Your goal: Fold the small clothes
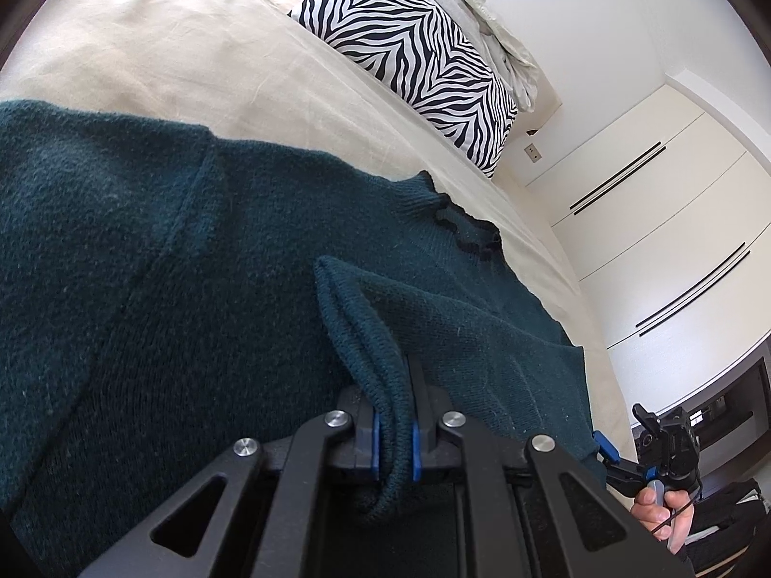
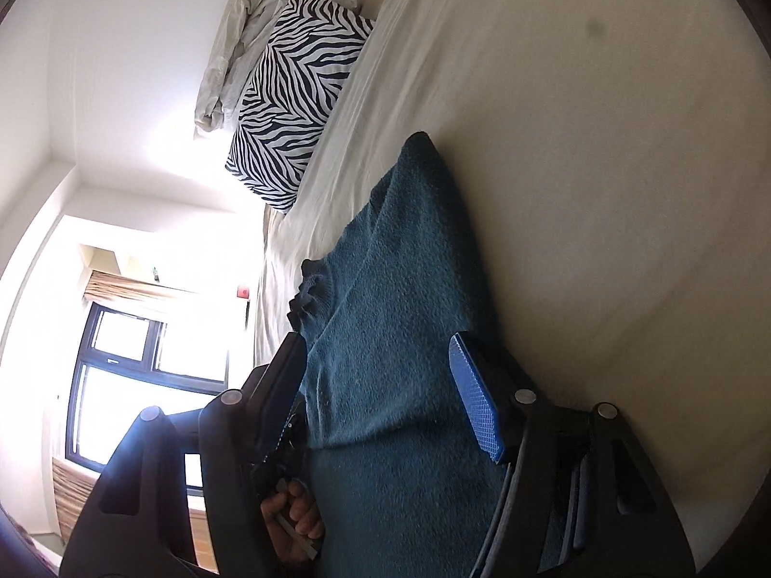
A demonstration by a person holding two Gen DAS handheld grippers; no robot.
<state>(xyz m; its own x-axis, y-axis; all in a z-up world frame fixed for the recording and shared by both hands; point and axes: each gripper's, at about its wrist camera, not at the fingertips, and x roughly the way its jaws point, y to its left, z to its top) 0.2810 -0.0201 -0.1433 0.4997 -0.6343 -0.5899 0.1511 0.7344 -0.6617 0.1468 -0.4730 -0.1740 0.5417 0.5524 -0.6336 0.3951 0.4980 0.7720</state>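
Observation:
A dark teal knit sweater (image 1: 192, 289) lies spread on the beige bed (image 1: 192, 48), its ruffled collar (image 1: 462, 226) toward the bed's far edge. My left gripper (image 1: 395, 443) is shut on a raised fold of the sweater's ribbed edge, and the fold stands up between the blue pads. At the sweater's right edge, my right gripper (image 1: 626, 460) is held by a hand. In the right wrist view the right gripper (image 2: 380, 385) stands open, wide apart, with the sweater (image 2: 395, 265) spread beneath and between its fingers. Its blue pad (image 2: 477, 400) is bare and faces the cloth.
A zebra-print pillow (image 1: 414, 58) and a crumpled pale duvet (image 1: 482, 14) sit at the head of the bed. White wardrobe doors (image 1: 650, 241) stand beyond the bed's side. A window (image 2: 135, 385) shows past the bed (image 2: 578, 192). A hand (image 2: 289, 520) is low in the right wrist view.

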